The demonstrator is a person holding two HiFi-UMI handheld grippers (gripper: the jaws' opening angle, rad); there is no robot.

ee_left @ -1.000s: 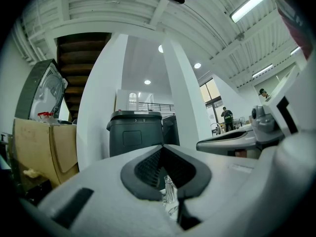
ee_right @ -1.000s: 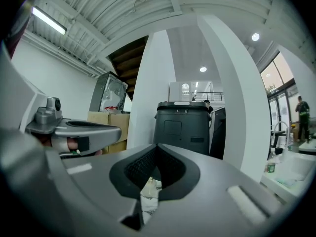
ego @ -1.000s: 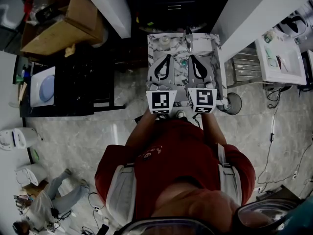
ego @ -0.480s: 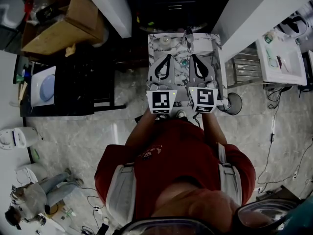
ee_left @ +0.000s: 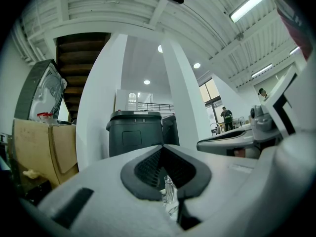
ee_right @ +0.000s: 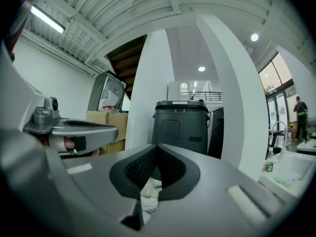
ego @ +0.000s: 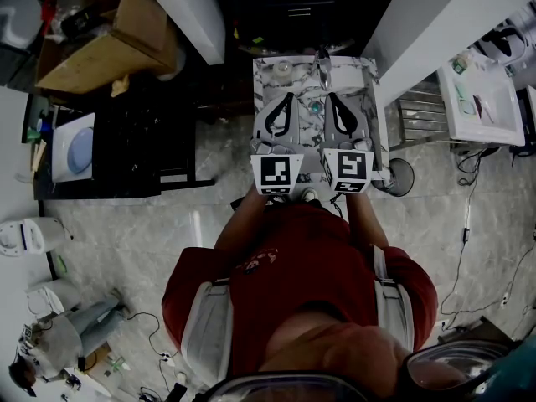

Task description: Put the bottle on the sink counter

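Note:
From the head view, both grippers hover side by side over a small marble sink counter point(ego: 360, 78) with a faucet point(ego: 321, 57). My left gripper point(ego: 287, 97) is shut with nothing in it, and so is my right gripper point(ego: 328, 97). A small teal-topped bottle point(ego: 315, 105) stands on the counter between them. In the left gripper view the jaws point(ee_left: 163, 148) meet, and a clear bottle neck point(ee_left: 169, 189) shows through the gap below them. The right gripper point(ee_right: 157, 146) has its jaws together, with only marble showing beneath.
A dark bin point(ee_left: 134, 132) point(ee_right: 180, 127) stands straight ahead between white pillars. Cardboard boxes point(ego: 109, 40) sit at the far left and a white basin point(ego: 481, 99) at the far right. A small fan point(ego: 394, 174) stands by the counter. Cables lie on the floor, and a person point(ego: 50, 350) crouches at lower left.
Both grippers have stayed almost still and shut. The person at the lower left of the head view has shifted leftward.

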